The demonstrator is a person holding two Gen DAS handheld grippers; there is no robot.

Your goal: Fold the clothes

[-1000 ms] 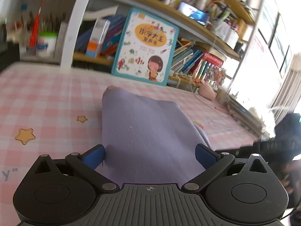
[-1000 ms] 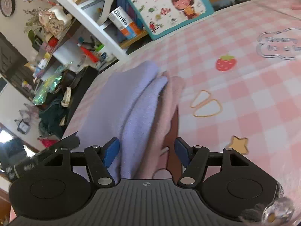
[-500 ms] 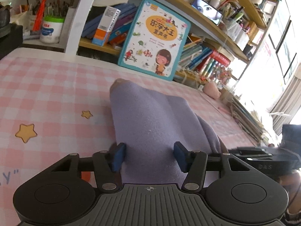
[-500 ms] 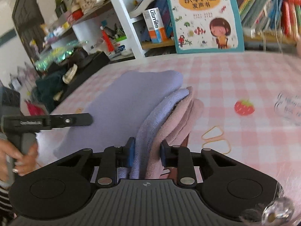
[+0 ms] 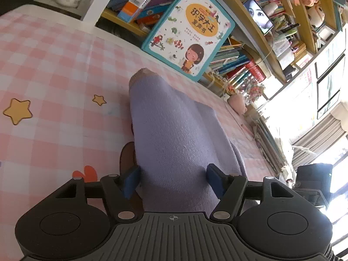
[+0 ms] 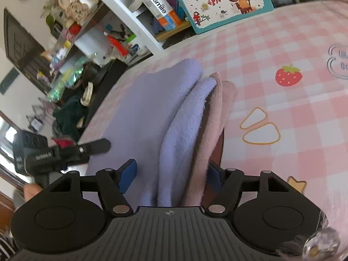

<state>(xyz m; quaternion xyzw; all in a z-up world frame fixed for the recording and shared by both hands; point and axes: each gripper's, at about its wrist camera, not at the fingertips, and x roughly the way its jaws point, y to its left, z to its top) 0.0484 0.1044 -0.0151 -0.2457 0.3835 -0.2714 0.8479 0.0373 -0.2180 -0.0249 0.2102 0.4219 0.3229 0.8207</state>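
Observation:
A folded lilac garment (image 5: 174,130) lies on the pink checked tablecloth (image 5: 54,69), with a pale pink layer showing under it at the far tip. My left gripper (image 5: 173,179) is open, its blue pads either side of the near end of the cloth. In the right wrist view the same lilac garment (image 6: 156,113) lies stacked with pink layers (image 6: 217,117) along its right edge. My right gripper (image 6: 169,177) is open around the stack's near end. The left gripper also shows in the right wrist view (image 6: 65,152) at the cloth's left side.
A shelf with books stands behind the table, with a large children's picture book (image 5: 189,28) leaning on it. Star (image 5: 17,111), strawberry (image 6: 288,76) and other prints mark the tablecloth. Clutter and dark clothing (image 6: 69,113) lie beyond the table's left edge.
Both grippers had narrowed on the cloth half a second ago and have now opened again. Both views have tilted and shifted slightly; the garment stays on the table.

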